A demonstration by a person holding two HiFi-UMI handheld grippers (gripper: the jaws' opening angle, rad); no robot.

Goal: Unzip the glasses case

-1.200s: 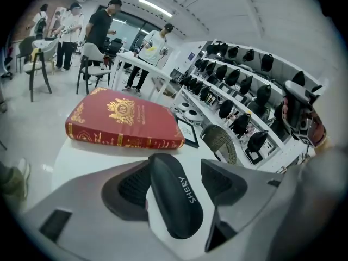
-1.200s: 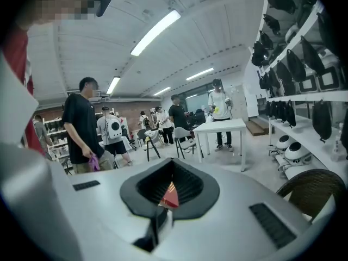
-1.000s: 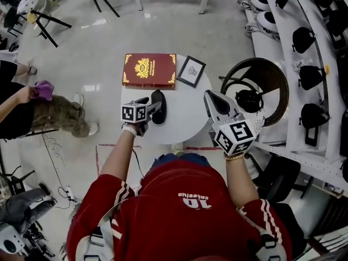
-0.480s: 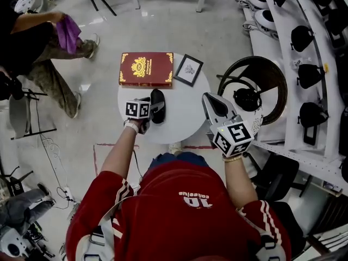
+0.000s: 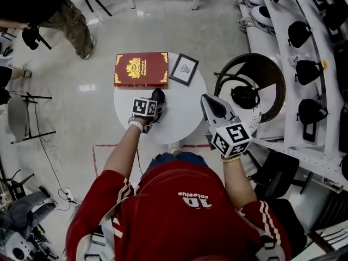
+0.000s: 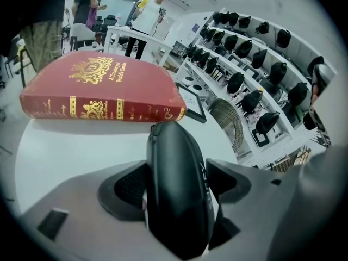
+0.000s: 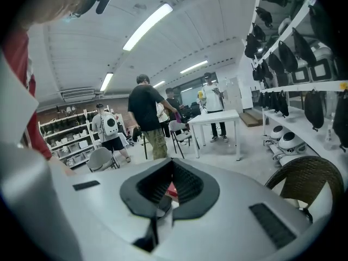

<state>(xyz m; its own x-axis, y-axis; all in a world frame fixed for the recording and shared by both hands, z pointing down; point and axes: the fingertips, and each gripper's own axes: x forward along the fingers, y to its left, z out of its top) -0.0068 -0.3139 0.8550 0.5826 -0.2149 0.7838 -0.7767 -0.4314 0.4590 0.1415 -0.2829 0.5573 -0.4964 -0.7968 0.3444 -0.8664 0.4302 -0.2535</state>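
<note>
The black glasses case (image 5: 158, 96) lies zipped on the round white table (image 5: 185, 116), just in front of the red book. My left gripper (image 5: 156, 109) has come down over the case's near end. In the left gripper view the case (image 6: 174, 145) runs lengthwise between the wide-spread jaws of my left gripper (image 6: 176, 185). A thin gap shows at the left pad (image 6: 128, 186), so the jaws are open around it. My right gripper (image 5: 209, 103) hovers at the table's right edge, apart from the case, its jaws shut on nothing (image 7: 162, 203).
A red gilt book (image 5: 140, 68) and a small picture frame (image 5: 184, 68) lie at the table's far side. A round wicker chair (image 5: 261, 75) stands to the right, with white shelves of black headsets (image 5: 310, 48) beyond it. A person (image 5: 54, 10) walks at the upper left.
My left gripper has moved forward and down from beside the case to straddle its near end. The passer-by has walked toward the upper left. My right gripper has hardly moved.
</note>
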